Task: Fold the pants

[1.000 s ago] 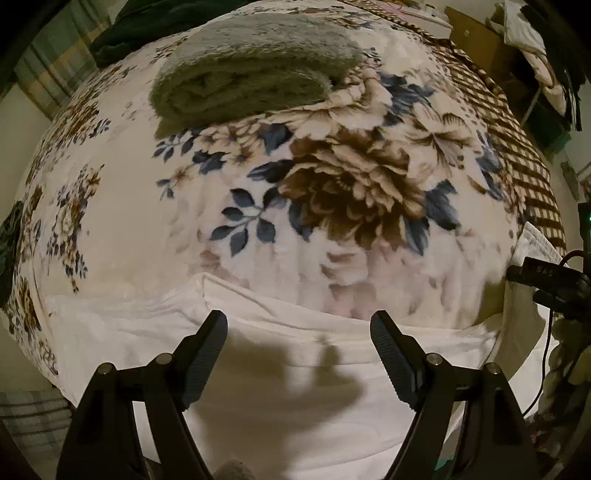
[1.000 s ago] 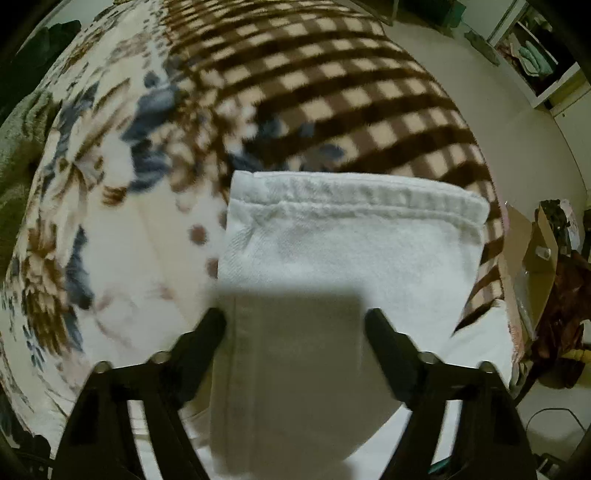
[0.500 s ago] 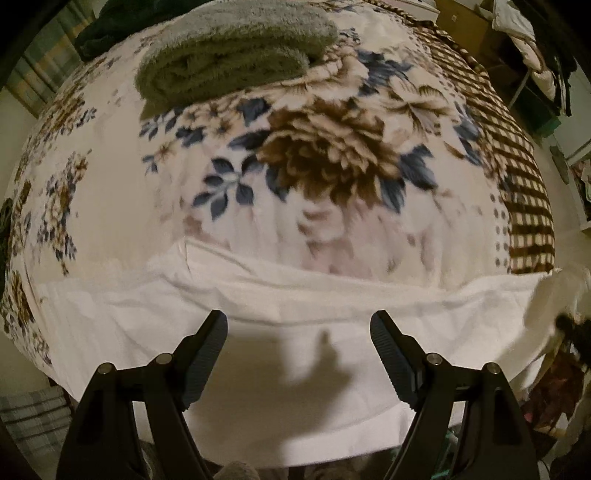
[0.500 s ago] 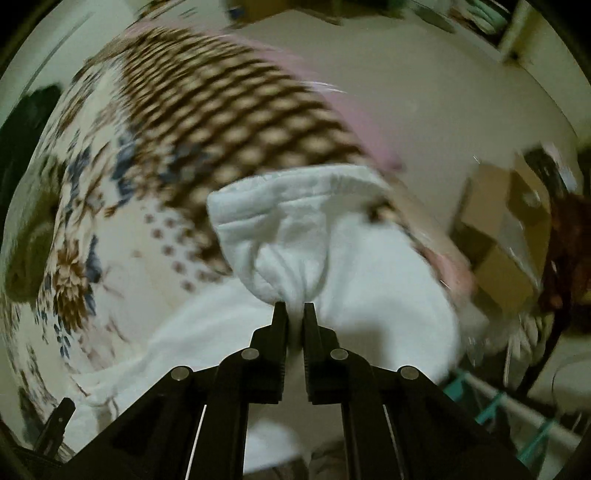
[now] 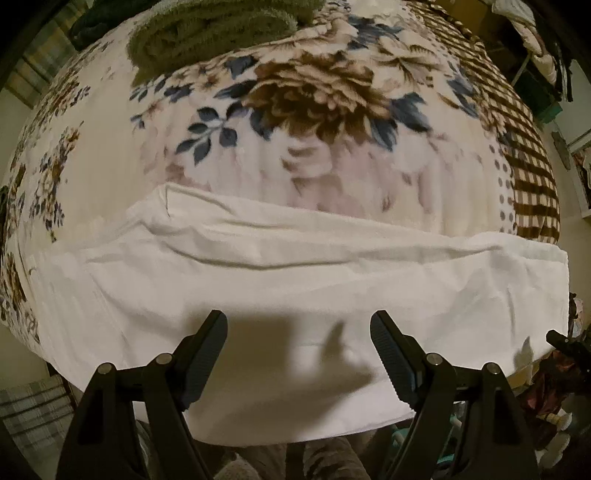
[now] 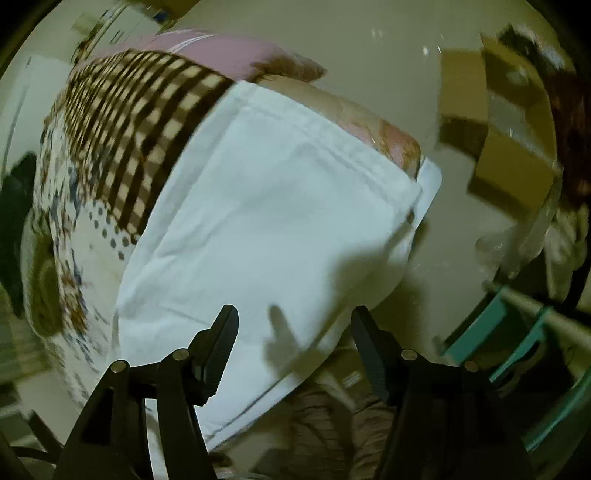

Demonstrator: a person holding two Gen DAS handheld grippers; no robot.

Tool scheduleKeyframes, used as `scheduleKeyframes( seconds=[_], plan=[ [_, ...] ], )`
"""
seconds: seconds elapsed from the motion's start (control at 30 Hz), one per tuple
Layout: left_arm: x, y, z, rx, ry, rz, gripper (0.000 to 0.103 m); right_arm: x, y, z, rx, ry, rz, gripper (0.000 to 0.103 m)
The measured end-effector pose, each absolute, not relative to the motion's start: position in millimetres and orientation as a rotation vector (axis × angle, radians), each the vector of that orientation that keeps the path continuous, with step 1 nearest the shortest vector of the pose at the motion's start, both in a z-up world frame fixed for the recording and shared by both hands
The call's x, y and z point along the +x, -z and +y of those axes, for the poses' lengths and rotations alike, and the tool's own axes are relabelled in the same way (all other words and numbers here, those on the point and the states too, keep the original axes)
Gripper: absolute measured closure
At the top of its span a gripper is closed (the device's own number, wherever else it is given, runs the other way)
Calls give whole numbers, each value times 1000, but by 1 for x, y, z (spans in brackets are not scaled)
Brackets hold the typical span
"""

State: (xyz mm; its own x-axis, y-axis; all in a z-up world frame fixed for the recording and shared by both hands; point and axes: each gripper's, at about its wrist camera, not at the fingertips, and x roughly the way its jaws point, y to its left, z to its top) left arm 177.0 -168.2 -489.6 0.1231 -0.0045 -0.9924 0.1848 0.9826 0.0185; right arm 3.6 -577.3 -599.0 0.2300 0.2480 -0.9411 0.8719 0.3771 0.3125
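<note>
White pants [image 5: 280, 280] lie spread sideways along the near edge of a bed with a floral blanket [image 5: 314, 122]. My left gripper [image 5: 298, 350] is open and empty, hovering just above the middle of the pants. In the right wrist view the hem end of the pants [image 6: 273, 206] lies over the bed's corner, its edge hanging past it. My right gripper [image 6: 293, 343] is open and empty, just above that end of the cloth.
A folded green towel [image 5: 214, 29] lies at the far side of the bed. A checked brown blanket part [image 6: 133, 122] and a pink cover [image 6: 221, 51] lie at the bed's end. Cardboard boxes [image 6: 509, 122] and a teal rack [image 6: 517, 332] stand on the floor to the right.
My right gripper was shut on the pants' end half a second ago; now it is open and the end lies flat on the bed corner. The left gripper has drawn back slightly.
</note>
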Motion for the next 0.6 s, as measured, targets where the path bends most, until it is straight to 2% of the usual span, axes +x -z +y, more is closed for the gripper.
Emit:
scheduleKeyframes(
  seconds=[0.1, 0.23, 0.27, 0.37, 0.4, 0.53, 0.6],
  plan=[
    [172, 498, -172, 150, 135, 1464, 24, -10, 624, -591, 1265, 615, 1242, 28],
    [165, 513, -174, 155, 125, 1506, 24, -10, 633, -596, 1310, 586, 1177, 30],
    [164, 516, -173, 155, 120, 1513, 24, -8, 632, -595, 1286, 601, 1183, 47],
    [161, 521, -169, 150, 105, 1531, 24, -3, 623, -590, 1183, 644, 1231, 90],
    [160, 522, -167, 149, 102, 1533, 24, -3, 618, -587, 1156, 649, 1234, 93],
    [157, 524, -160, 155, 89, 1534, 24, -2, 612, -580, 1085, 664, 1270, 93],
    [156, 526, -153, 150, 78, 1536, 24, 4, 616, -579, 1074, 624, 1308, 90]
  ],
)
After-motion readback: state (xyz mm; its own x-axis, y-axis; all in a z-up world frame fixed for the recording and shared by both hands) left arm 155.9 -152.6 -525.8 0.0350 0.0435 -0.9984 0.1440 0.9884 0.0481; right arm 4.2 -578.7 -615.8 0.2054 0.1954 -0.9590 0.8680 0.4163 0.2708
